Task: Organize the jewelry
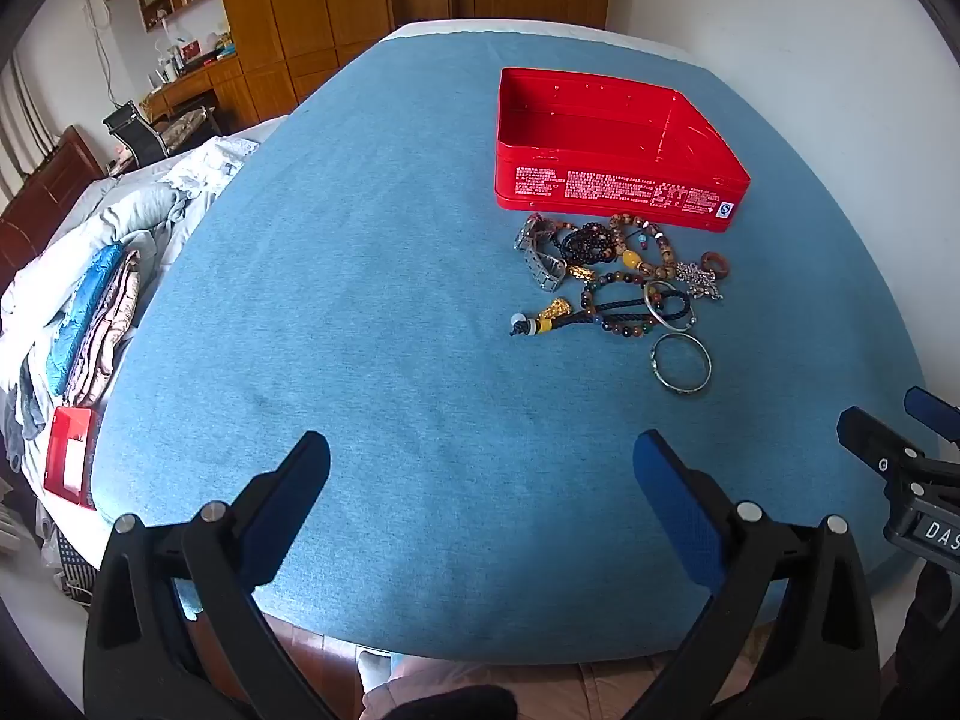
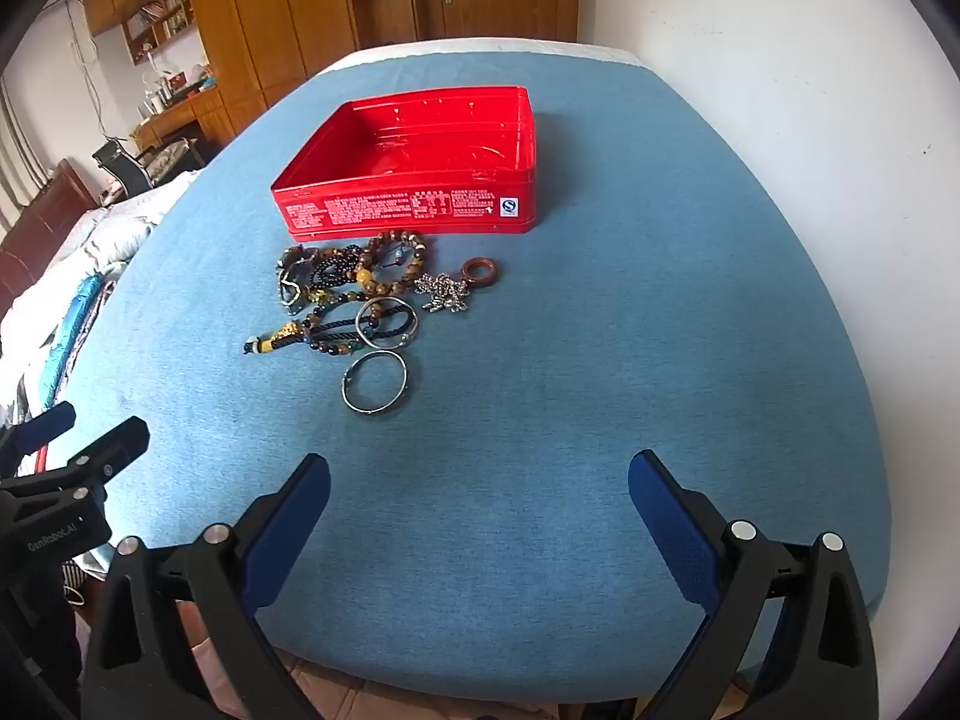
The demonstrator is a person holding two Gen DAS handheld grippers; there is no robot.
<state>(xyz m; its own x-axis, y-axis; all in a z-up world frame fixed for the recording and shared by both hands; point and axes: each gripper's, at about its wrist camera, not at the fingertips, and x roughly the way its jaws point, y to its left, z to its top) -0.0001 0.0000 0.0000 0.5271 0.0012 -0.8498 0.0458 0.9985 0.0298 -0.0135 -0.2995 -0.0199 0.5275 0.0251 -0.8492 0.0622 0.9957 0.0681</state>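
Left gripper (image 1: 480, 462) and right gripper (image 2: 479, 480) both hover over the blue surface (image 1: 372, 300), fingers spread wide, holding nothing. Jewelry pile (image 2: 360, 294) lies just in front of the open red tin (image 2: 414, 162) — a silver bangle (image 2: 375, 383) nearest the grippers.

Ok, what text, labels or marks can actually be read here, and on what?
"GenRobot.AI": on the left gripper body, seen from the right wrist.
"DAS", cut off by the frame edge: on the right gripper body.
"S" mark on a white square: red tin, front wall.
White print across the tin's front: too small to read.
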